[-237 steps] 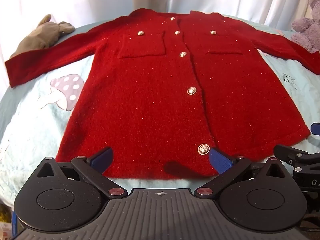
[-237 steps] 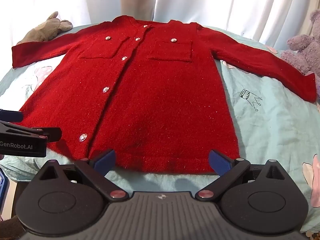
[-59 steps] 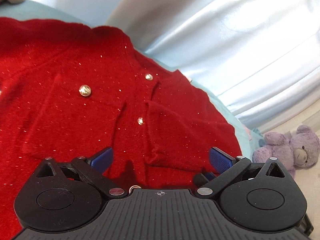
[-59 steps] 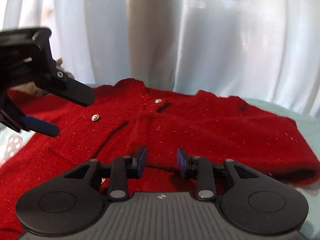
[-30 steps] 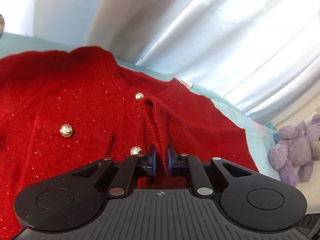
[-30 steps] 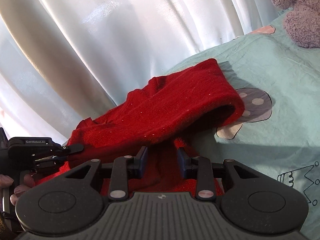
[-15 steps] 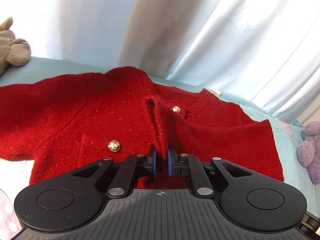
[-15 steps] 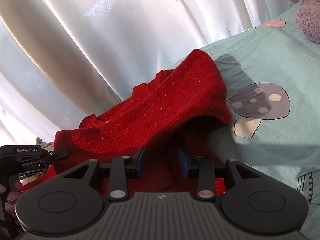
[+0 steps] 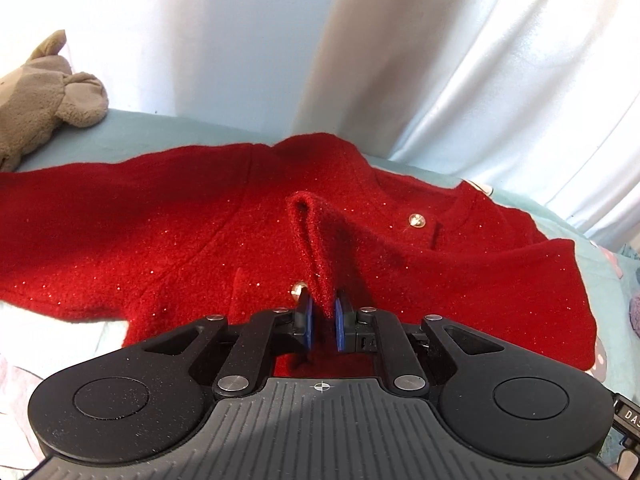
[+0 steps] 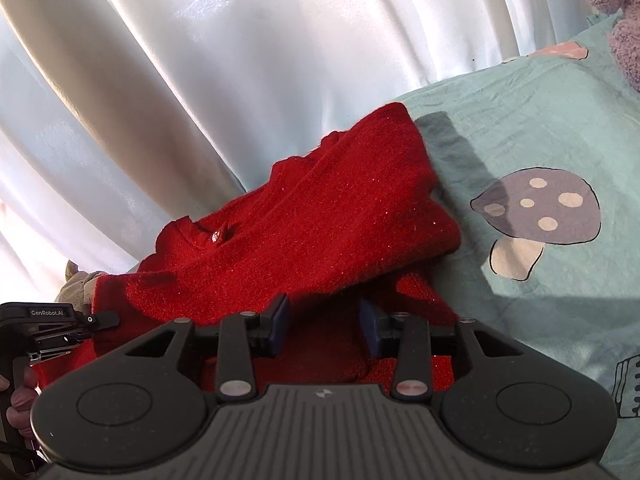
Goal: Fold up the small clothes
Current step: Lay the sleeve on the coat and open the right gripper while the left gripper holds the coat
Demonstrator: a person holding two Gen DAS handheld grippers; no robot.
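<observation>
A red knit cardigan (image 9: pixel 168 240) with gold buttons lies on the teal bedsheet (image 9: pixel 168 130). My left gripper (image 9: pixel 322 314) is shut on a raised pinch of its front fabric, near a gold button (image 9: pixel 298 289). In the right wrist view the cardigan (image 10: pixel 320 232) has its right sleeve side folded over the body. My right gripper (image 10: pixel 325 325) has its jaws partly apart around red fabric at the fold's near edge. The left gripper (image 10: pixel 48 328) shows at that view's left edge.
A grey plush toy (image 9: pixel 40 92) lies at the far left of the bed. A purple plush toy (image 10: pixel 616 12) sits at the far right. White curtains (image 9: pixel 360 60) hang behind the bed. The sheet (image 10: pixel 560 128) has mushroom prints (image 10: pixel 536 216).
My right gripper's jaws have widened a little and the folded sleeve side has settled flatter on the body. My left gripper stays shut on the fabric pinch and has swung left.
</observation>
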